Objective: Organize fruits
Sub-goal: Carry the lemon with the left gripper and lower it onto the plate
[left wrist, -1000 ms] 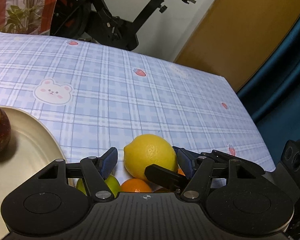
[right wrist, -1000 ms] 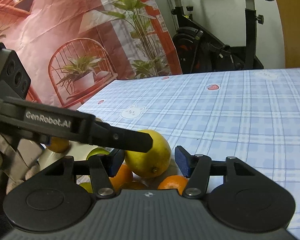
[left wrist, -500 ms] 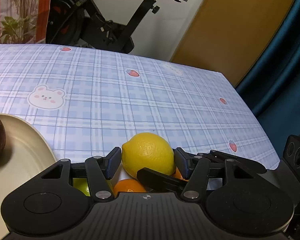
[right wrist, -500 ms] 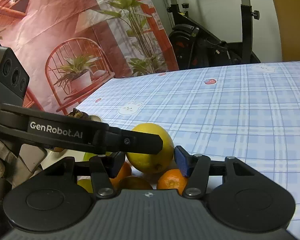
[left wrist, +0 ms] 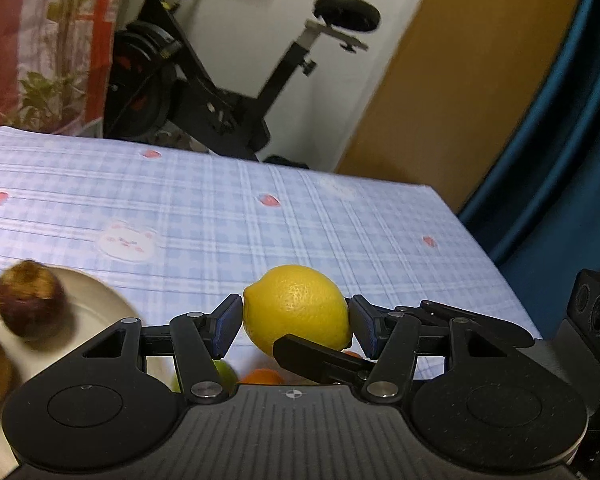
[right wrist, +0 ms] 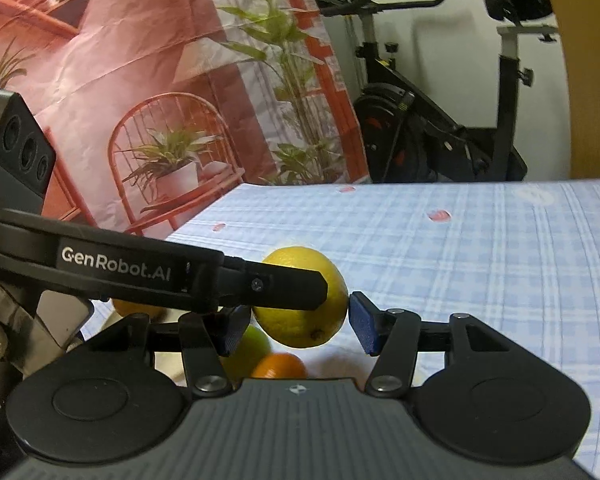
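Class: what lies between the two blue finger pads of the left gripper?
A yellow lemon sits between the left gripper's blue pads, shown in the left wrist view.

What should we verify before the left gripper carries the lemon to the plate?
1. Left gripper grip on the lemon: both fingers touch its sides. Ok.
2. Right gripper released: small gaps show on both sides of the lemon. Ok.
3. Exit path: one of the right gripper's fingers crosses just below the lemon. Not ok.
4. Room on the plate: it holds a dark fruit; the rest is blurred and cut off. Cannot tell.
5. Lemon free of the green fruit and orange below it: the outlines overlap. Cannot tell.
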{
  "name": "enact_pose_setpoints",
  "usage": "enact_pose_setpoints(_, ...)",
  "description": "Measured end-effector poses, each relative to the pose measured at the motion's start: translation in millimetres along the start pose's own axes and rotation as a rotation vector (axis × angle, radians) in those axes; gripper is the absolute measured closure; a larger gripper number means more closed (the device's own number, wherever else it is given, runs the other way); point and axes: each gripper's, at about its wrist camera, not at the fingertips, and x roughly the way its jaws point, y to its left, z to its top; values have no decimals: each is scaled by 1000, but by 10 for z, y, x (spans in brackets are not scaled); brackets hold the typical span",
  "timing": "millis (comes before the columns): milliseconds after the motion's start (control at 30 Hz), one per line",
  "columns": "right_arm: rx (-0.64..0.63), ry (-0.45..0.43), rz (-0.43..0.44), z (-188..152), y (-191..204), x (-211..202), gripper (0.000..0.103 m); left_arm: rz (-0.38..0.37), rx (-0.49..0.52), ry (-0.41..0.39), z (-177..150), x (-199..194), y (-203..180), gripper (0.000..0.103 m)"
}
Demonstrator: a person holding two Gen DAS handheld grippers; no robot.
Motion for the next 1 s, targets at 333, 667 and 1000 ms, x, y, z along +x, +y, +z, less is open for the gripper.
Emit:
enact_pose_setpoints(333, -135, 61, 98, 236, 604, 390, 46, 66, -135, -56, -66, -450, 607, 41)
enact_pose_setpoints(667, -231, 208, 113, 179, 862, 1000, 46, 70, -256, -28, -168, -300, 1099, 41)
enact_pose_setpoints(1000, -296, 253, 55, 148, 863, 1240, 47, 52, -261, -28, -199, -220, 1160, 43)
